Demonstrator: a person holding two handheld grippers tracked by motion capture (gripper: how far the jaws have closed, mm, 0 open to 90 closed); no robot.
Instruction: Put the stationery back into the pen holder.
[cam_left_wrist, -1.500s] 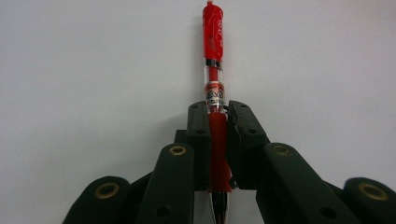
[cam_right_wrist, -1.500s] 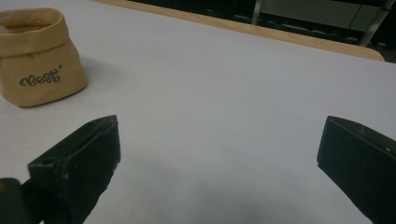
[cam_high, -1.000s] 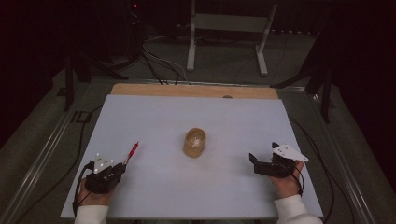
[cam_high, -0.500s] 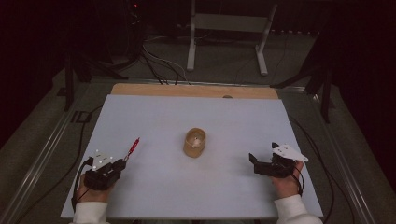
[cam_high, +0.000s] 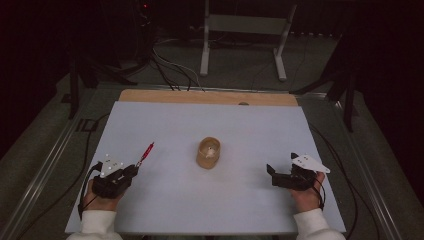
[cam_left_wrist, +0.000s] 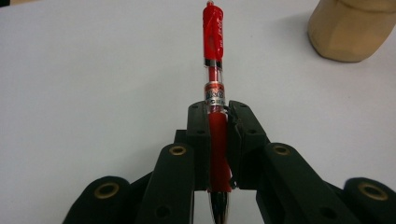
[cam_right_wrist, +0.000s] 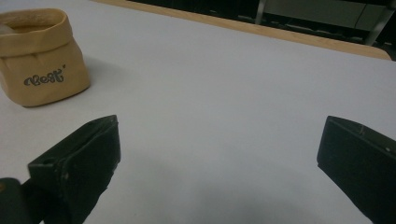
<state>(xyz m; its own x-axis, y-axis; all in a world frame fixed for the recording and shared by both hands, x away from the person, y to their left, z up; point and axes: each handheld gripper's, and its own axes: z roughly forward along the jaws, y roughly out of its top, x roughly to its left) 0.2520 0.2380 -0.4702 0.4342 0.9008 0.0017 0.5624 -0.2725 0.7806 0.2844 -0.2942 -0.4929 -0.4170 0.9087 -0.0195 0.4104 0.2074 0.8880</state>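
Shifted slightly since the earlier high view: left hand-held gripper with its red pen, now a touch nearer the counter's near-left corner; right hand-held gripper and tan pouch unmoved.

Nearest, at the bottom edge of the high view: two white sleeves and the hands behind each black hand-held gripper, both low over the white counter. Left one clamped on the red plastic ballpoint pen with a clear mid-section; seen along its own jaws, pads pressed on the red rubber grip from both sides, dark tip pointing back toward the camera, clear barrel and red clicker end sticking out forward over the white surface. From above, pen angled up and to the right, away from the person, its far end well short of the pouch.

Right one at the near-right of the counter, jaws spread wide with nothing between them; in its own view, one black pad at each side with bare white surface between.

Farther out, near the middle of the counter between the two hands: small tan paper-like pouch with a rolled open rim, upright, dark script lettering on its side.

Beyond that, a wooden strip along the counter's far edge, then dark floor with cables and a metal stand.
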